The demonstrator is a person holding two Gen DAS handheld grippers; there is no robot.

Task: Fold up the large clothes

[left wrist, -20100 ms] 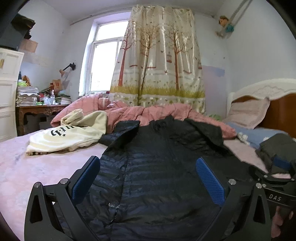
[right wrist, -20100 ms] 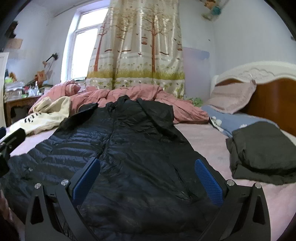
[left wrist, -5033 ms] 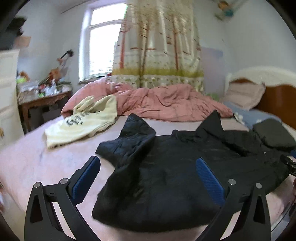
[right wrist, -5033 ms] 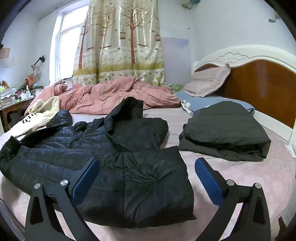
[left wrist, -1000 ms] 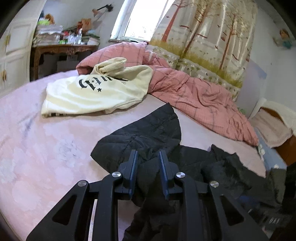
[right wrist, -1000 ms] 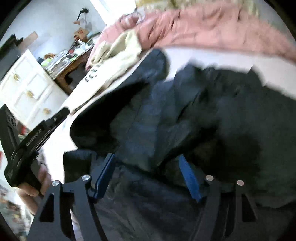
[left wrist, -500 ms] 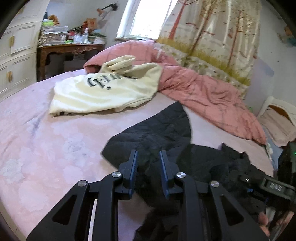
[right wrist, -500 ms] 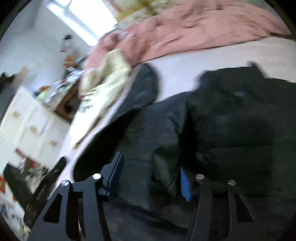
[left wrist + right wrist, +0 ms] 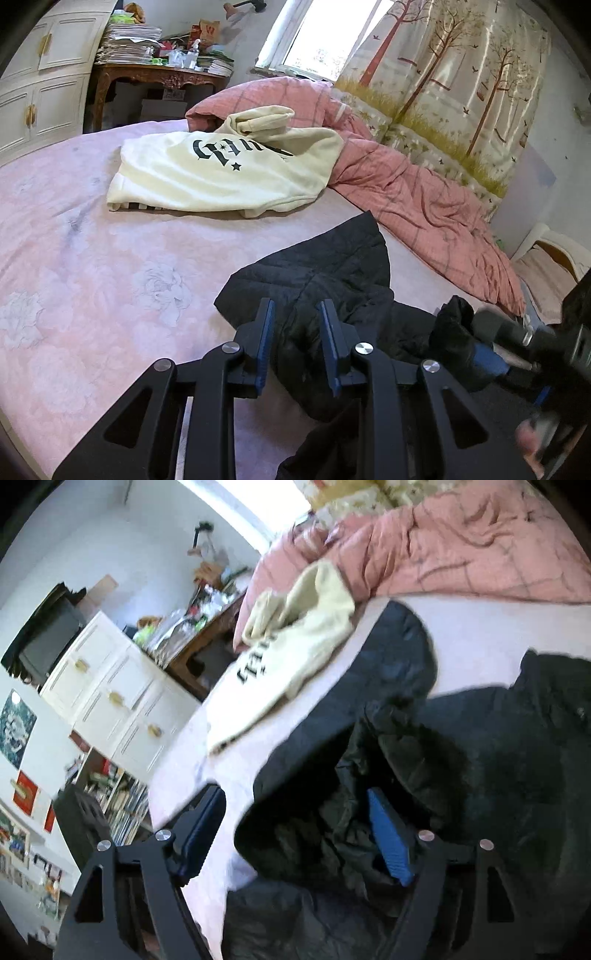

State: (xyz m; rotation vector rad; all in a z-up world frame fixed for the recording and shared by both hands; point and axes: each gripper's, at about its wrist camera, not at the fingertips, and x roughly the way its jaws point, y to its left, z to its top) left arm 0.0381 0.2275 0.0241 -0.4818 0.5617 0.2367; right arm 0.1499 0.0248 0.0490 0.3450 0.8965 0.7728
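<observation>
A black quilted jacket [image 9: 325,273] lies bunched on the pink bed [image 9: 74,258]. My left gripper [image 9: 297,332] is shut on a fold of the jacket, its blue pads pinching the black cloth near the sleeve. In the right wrist view the jacket [image 9: 498,760] fills the lower right. My right gripper [image 9: 295,823] is open, its jaws standing wide around a raised bunch of the jacket's edge. The right gripper also shows in the left wrist view [image 9: 517,362], blurred, at the jacket's far side.
A cream hoodie with black lettering [image 9: 221,166] lies on the bed beyond the jacket, against a rumpled pink quilt [image 9: 406,195]. A wooden desk with stacked papers [image 9: 155,74] and white cabinets [image 9: 110,694] stand off the bed's left side.
My left gripper stays shut on the jacket and has drawn it slightly. My right gripper has opened wider and swung left over the jacket's edge.
</observation>
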